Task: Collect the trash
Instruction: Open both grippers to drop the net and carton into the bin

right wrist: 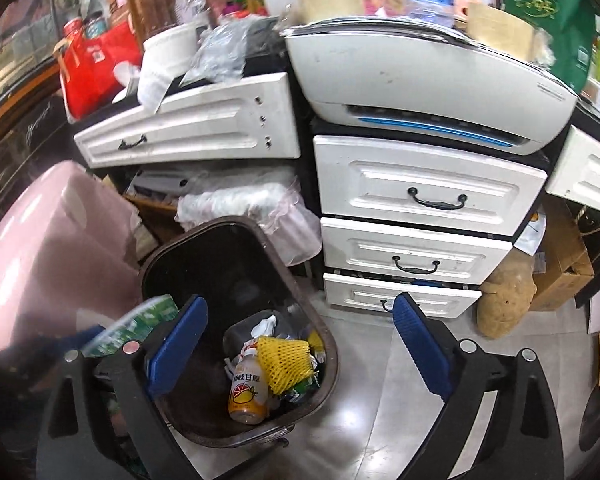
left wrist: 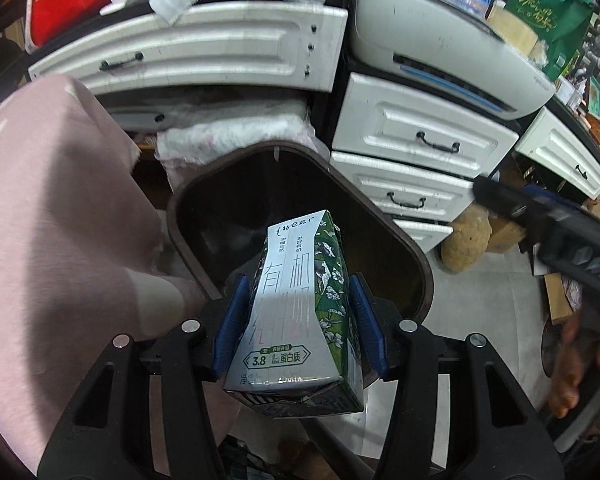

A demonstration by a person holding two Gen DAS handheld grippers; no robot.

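A: From the left wrist view, what is the left hand-held gripper (left wrist: 296,322) doing?

B: Its blue pads (left wrist: 231,324) press on both sides of a milk carton (left wrist: 296,312), white on one face and green with flowers on the other. The carton is dented and tilts away from the camera. It hangs over the near rim of a dark brown trash bin (left wrist: 400,248) that stands on the floor.

A: What is around the bin there?

B: A pink fabric-covered seat (left wrist: 48,208) is to its left. White drawers (left wrist: 416,132) with black handles rise behind it and to the right, with a white printer (left wrist: 440,44) on top. At the right edge the right hand-held gripper (left wrist: 540,224) shows as a blurred dark bar, well apart from the carton.

A: And the right wrist view?

B: The right hand-held gripper (right wrist: 300,344) stands wide apart with nothing between its pads. It points down at the same trash bin (right wrist: 300,280), over the rim nearest the camera. Inside lie a small bottle (right wrist: 247,390) with an orange label, a yellow foam net (right wrist: 286,362) touching it, and crumpled white paper (right wrist: 266,326).

A: Is the carton visible there?

B: Yes, the milk carton (right wrist: 140,326) shows as a blurred green and white shape at the bin's left rim, just beside the gripper's left finger. A brownish lumpy sack (right wrist: 504,304) sits on the tiled floor (right wrist: 380,420) to the right of the bottom drawer.
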